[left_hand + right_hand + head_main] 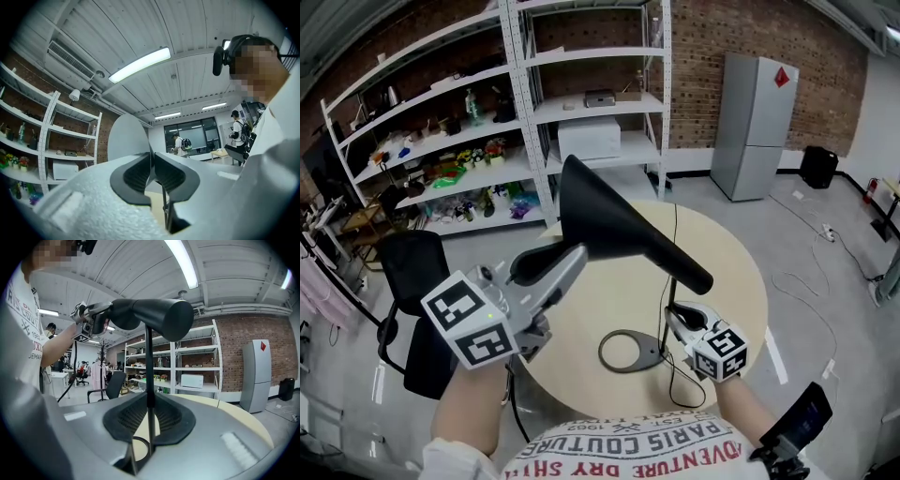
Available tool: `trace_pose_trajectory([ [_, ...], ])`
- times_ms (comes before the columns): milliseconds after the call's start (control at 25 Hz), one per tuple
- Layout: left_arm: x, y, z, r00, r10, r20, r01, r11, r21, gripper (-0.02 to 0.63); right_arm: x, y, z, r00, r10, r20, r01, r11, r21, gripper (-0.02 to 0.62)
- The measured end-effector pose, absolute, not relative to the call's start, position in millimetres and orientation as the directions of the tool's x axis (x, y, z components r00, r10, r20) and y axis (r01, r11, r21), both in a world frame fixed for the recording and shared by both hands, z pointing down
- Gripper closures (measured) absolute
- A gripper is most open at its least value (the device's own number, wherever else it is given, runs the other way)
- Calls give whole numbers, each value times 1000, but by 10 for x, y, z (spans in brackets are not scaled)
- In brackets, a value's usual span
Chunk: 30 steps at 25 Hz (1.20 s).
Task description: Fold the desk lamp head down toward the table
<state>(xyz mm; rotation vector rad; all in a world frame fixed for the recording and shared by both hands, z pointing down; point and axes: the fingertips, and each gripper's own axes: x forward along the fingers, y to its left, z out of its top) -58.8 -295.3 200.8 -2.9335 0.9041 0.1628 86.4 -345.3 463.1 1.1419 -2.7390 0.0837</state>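
A black desk lamp stands on the round beige table (741, 281). Its long flat head (623, 220) sits high, roughly level, on a thin stem (669, 309) above a ring base (628, 352). My left gripper (567, 262) is shut on the wide end of the head; in the left gripper view (152, 161) the head's thin edge (127, 138) runs between the pads. My right gripper (677, 323) is shut on the stem low down, just above the base. The right gripper view (149, 404) shows the stem (149, 362) between the pads, the head (157, 312) above and the left gripper (91, 317) at its far end.
The lamp's black cable (675, 380) trails off the table's near edge. A black office chair (412, 272) stands left of the table. White shelving (525, 103) lines the brick wall behind, with a grey fridge (755, 127) to its right. People stand far off (179, 144).
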Motion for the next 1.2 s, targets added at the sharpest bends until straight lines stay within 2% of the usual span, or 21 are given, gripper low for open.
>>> trace_pose_trajectory([
  [560,-583,-2928,2009,829,-545,-123,-551,-835,-12,581,883,-3425,4597,-741,-647,179,-656,755,11,546],
  [1200,-719,-2996,2253,844,-503,-187,-490,-864,112,588,928,-3504,4515,-758,-628,176,-635,772,23,548],
])
